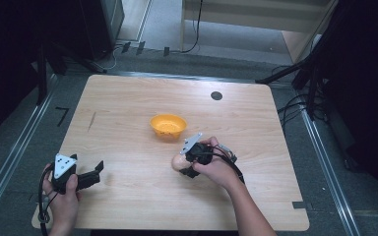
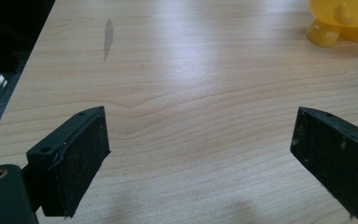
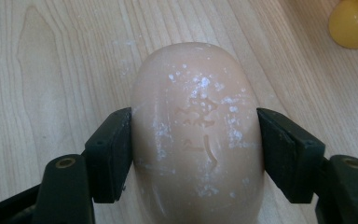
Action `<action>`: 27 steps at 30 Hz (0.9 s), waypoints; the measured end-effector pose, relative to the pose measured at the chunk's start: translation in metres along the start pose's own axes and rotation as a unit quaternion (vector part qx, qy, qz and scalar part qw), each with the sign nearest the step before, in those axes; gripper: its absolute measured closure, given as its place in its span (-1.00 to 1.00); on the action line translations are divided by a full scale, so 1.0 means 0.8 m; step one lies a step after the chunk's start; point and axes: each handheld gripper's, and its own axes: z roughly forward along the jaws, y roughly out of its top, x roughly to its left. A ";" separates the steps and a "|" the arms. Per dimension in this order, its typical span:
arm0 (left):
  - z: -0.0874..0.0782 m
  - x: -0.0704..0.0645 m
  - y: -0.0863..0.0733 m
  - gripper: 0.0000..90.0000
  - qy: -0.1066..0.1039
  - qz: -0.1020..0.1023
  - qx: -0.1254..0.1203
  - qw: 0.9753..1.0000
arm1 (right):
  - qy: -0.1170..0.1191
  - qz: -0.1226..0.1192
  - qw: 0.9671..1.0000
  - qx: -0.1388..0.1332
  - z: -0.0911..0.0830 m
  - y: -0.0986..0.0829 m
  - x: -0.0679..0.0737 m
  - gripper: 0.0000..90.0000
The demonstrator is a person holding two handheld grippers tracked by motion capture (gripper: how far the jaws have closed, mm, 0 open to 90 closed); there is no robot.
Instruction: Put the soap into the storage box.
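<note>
- The right gripper (image 1: 184, 166), held in the person's right hand (image 1: 215, 169), lies low over the pale wooden table (image 1: 128, 103), near the middle and a little toward the person's side.
- In the right gripper view its two black jaws press against opposite long sides of a smooth, pale peach oval bar of soap (image 3: 198, 135), so the bar is clamped between them.
- The soap's upper face carries embossed characters and a scatter of white flecks; it seems to rest on the wood, though whether its underside touches the table cannot be told for sure.
- In the high view the soap (image 1: 177, 162) shows as a small pinkish lump at the gripper's tip, just on the near side of a small yellow-orange plastic bowl (image 1: 168, 125) and apart from it.
- The left gripper (image 1: 96, 173), in the person's left hand (image 1: 64, 196), sits near the table's near left corner, well apart from the soap.
- In the left gripper view its jaws stand wide apart with bare wood between them, gripping nothing.
- A round black disc (image 1: 216, 95) is set in the tabletop towards the far edge.
</note>
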 end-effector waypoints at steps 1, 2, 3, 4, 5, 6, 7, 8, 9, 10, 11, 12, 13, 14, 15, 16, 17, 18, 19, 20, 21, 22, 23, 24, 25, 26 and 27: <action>0.000 0.000 0.000 -0.89 0.000 0.000 0.000 1.000 | 0.002 0.000 1.000 -0.002 -0.001 0.000 0.000 -0.28; 0.000 0.000 0.000 -0.89 -0.001 0.000 -0.001 1.000 | 0.003 0.001 1.000 -0.007 -0.003 -0.001 -0.001 -0.28; 0.000 0.000 0.000 -0.89 0.000 0.001 0.000 1.000 | 0.003 0.001 1.000 -0.007 -0.003 -0.001 -0.001 -0.28; 0.000 0.000 0.000 -0.89 0.000 0.001 0.000 1.000 | 0.007 0.002 1.000 -0.010 -0.004 -0.001 -0.001 -0.28; 0.000 -0.001 0.000 -0.89 0.000 0.001 0.000 1.000 | 0.011 -0.001 1.000 -0.014 -0.008 -0.001 -0.003 -0.28; 0.000 -0.001 0.000 -0.89 0.000 0.001 0.000 1.000 | 0.011 -0.001 1.000 -0.014 -0.008 -0.001 -0.003 -0.28; 0.000 -0.001 0.000 -0.89 0.000 0.001 0.000 1.000 | 0.010 0.000 1.000 -0.014 -0.009 0.000 -0.003 -0.28; 0.000 -0.001 0.000 -0.89 0.000 0.001 0.000 1.000 | 0.009 -0.003 1.000 -0.014 -0.011 0.001 -0.003 -0.28; 0.000 -0.001 0.000 -0.89 0.001 0.001 0.000 1.000 | 0.010 -0.004 1.000 -0.015 -0.012 0.002 -0.004 -0.28; 0.000 -0.001 0.000 -0.89 0.000 0.001 0.000 1.000 | 0.011 -0.007 1.000 -0.015 -0.014 0.003 -0.005 -0.28; 0.000 -0.001 0.000 -0.89 0.000 0.001 0.000 1.000 | 0.010 -0.009 1.000 -0.018 -0.015 0.004 -0.006 -0.28; 0.000 -0.001 0.000 -0.89 0.000 0.001 0.000 1.000 | 0.011 -0.013 1.000 -0.019 -0.017 0.005 -0.007 -0.28; 0.000 -0.001 0.000 -0.89 0.000 0.001 0.000 1.000 | 0.012 -0.012 1.000 -0.021 -0.018 0.007 -0.008 -0.28; 0.000 -0.001 0.000 -0.89 0.000 0.001 0.000 1.000 | 0.012 -0.013 1.000 -0.020 -0.020 0.008 -0.009 -0.28; 0.000 -0.001 0.000 -0.89 0.000 0.001 0.000 1.000 | 0.012 -0.013 1.000 -0.020 -0.022 0.010 -0.010 -0.28; 0.000 0.000 0.000 -0.89 -0.001 0.001 0.000 1.000 | 0.012 -0.013 1.000 -0.022 -0.024 0.011 -0.011 -0.28; 0.000 0.000 0.000 -0.89 -0.001 0.001 0.000 1.000 | 0.011 -0.014 1.000 -0.023 -0.025 0.013 -0.012 -0.28; 0.000 0.000 0.000 -0.89 -0.001 0.001 0.000 1.000 | 0.011 -0.018 0.999 -0.025 -0.026 0.015 -0.013 -0.28; 0.000 0.000 0.000 -0.89 -0.001 0.000 0.000 1.000 | 0.010 -0.018 0.999 -0.025 -0.027 0.017 -0.014 -0.28; 0.000 0.000 0.000 -0.89 -0.002 0.000 -0.001 1.000 | 0.010 -0.018 0.999 -0.026 -0.029 0.019 -0.015 -0.28; 0.000 0.000 0.000 -0.89 -0.001 0.001 0.000 1.000 | 0.009 -0.021 0.999 -0.026 -0.030 0.021 -0.017 -0.28; 0.000 0.000 0.000 -0.89 -0.002 0.001 0.000 1.000 | 0.011 -0.023 0.999 -0.028 -0.031 0.023 -0.018 -0.28; 0.000 0.000 0.000 -0.89 -0.002 0.000 0.000 1.000 | 0.010 -0.021 0.999 -0.028 -0.032 0.025 -0.019 -0.28; 0.000 0.000 0.000 -0.89 -0.003 0.001 0.000 1.000 | 0.010 -0.023 0.999 -0.028 -0.033 0.027 -0.021 -0.28; 0.000 0.000 0.000 -0.89 -0.002 0.000 0.000 1.000 | 0.009 -0.026 0.999 -0.029 -0.034 0.029 -0.022 -0.28; 0.000 0.000 0.000 -0.89 -0.003 0.000 0.000 1.000 | 0.007 -0.026 0.999 -0.029 -0.035 0.031 -0.024 -0.28; 0.000 0.000 0.000 -0.89 -0.003 0.000 -0.001 1.000 | 0.008 -0.026 0.999 -0.030 -0.037 0.033 -0.025 -0.28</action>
